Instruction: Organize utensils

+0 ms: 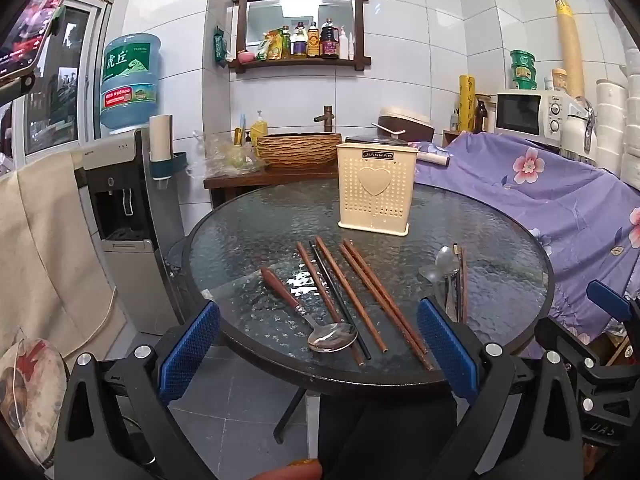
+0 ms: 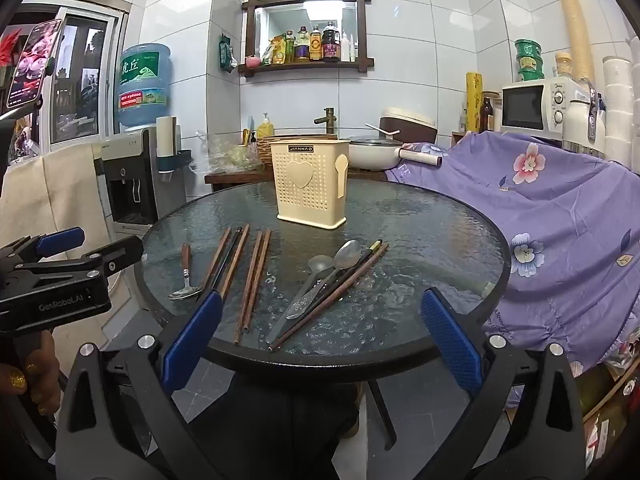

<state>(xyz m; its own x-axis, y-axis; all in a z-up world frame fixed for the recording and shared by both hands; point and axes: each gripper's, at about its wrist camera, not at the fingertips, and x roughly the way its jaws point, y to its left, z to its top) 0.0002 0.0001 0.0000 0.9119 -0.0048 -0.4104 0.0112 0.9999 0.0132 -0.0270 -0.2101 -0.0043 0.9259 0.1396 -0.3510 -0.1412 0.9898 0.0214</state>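
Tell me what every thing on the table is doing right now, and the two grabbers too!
Left gripper: open, empty, held off the table edge.
Right gripper: open, empty.
Cream utensil holder: upright, nothing seen sticking out.
Wooden-handled spoon: flat, bowl toward the camera.
Brown chopsticks: lying loose, side by side.
Black chopstick: flat among the brown ones.
Metal spoons: piled with chopsticks.
Glass table: holding everything.

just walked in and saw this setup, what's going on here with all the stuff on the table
A person holds a hand-held gripper in each hand at the near edge of a round glass-topped table. Both the left hand-held gripper and the right hand-held gripper are open and empty. Brown wooden chopsticks, a wooden-handled metal spoon and a second pile of spoons and chopsticks lie loose. The cream perforated plastic utensil holder stands behind them.
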